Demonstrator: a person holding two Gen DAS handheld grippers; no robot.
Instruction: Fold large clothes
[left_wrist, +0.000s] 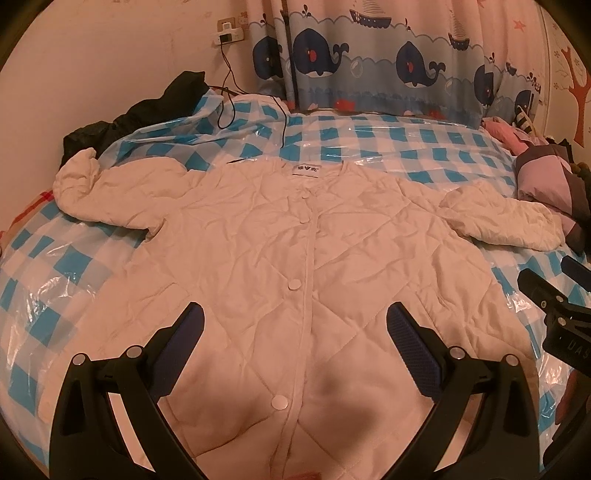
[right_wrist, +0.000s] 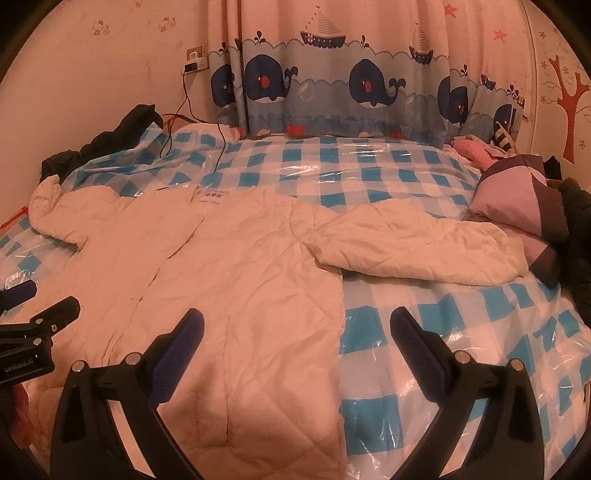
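Note:
A white quilted jacket (left_wrist: 295, 236) lies flat and front up on the bed, buttoned, collar label away from me, both sleeves spread out. My left gripper (left_wrist: 295, 314) hovers open over its lower front, straddling the button placket, with nothing between the fingers. In the right wrist view the jacket (right_wrist: 236, 266) fills the left half, its right sleeve (right_wrist: 417, 251) stretched out to the right. My right gripper (right_wrist: 295, 317) is open above the jacket's right side edge, holding nothing. The right gripper (left_wrist: 550, 299) also shows at the right edge of the left wrist view.
A blue-and-white checked plastic sheet (right_wrist: 388, 173) covers the bed. A dark garment (left_wrist: 147, 107) lies at the back left, with black cables (left_wrist: 225, 107) from a wall socket. Pink and purple clothes (right_wrist: 517, 199) are piled at the right. A whale curtain (right_wrist: 351, 85) hangs behind.

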